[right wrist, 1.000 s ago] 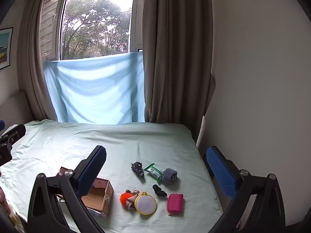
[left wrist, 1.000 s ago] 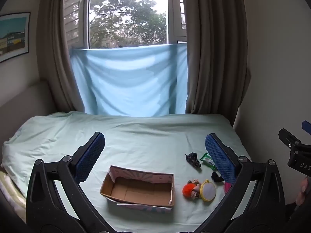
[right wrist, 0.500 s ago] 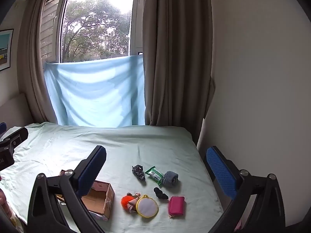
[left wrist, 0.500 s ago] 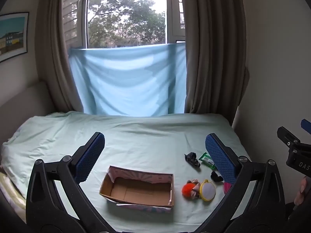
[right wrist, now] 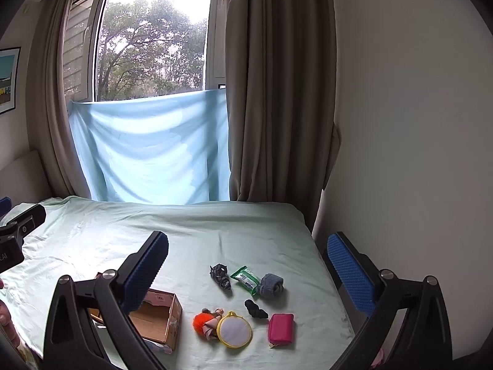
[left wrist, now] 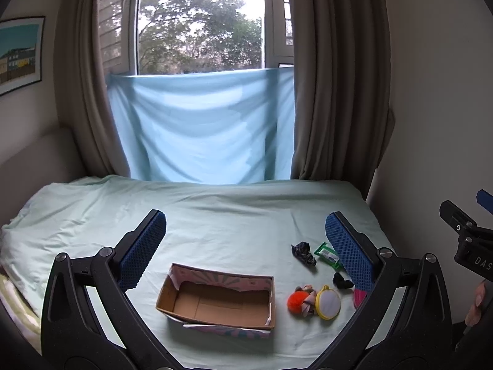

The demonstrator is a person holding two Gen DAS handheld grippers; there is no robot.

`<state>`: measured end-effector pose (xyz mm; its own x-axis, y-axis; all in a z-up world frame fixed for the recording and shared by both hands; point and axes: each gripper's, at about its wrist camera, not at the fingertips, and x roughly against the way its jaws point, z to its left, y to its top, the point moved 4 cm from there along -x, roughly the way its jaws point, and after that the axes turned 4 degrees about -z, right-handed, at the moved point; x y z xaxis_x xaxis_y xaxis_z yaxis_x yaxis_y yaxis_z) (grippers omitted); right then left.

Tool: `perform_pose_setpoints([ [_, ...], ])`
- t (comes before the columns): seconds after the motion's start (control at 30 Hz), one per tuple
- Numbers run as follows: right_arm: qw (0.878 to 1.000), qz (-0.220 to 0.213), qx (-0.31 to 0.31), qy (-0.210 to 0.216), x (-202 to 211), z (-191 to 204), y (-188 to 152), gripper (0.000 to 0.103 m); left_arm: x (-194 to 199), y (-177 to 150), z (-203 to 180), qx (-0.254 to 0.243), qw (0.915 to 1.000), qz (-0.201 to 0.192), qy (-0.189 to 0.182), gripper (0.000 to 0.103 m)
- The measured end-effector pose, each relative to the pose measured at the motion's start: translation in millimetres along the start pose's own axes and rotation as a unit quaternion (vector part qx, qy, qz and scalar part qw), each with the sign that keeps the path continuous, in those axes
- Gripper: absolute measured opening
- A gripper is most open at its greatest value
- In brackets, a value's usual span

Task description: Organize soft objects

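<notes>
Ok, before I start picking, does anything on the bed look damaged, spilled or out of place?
Only the cardboard box: its patterned paper covering looks torn and peeling along the near bottom edge. It sits upright and holds nothing. The small items, including the pink pouch and round yellow-rimmed piece, lie loose to its right, nothing spilled. Both grippers are open, holding nothing.

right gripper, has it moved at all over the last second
Yes. The right gripper has tipped slightly downward: in its own view the pink pouch and the bed's far edge sit higher in the frame than before. Both grippers are open.
</notes>
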<state>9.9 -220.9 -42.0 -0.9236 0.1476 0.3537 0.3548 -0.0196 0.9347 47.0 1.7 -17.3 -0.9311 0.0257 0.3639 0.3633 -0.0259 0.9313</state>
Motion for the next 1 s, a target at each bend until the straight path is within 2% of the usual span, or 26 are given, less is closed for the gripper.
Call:
perform_pose_setpoints([
  [1.0, 1.0, 0.0, -0.002, -0.011, 3.8, 6.4, 0.6, 0.103, -5.7, -6.4, 6.1, 0.004, 0.9998, 0.013, -0.013, 0.103],
])
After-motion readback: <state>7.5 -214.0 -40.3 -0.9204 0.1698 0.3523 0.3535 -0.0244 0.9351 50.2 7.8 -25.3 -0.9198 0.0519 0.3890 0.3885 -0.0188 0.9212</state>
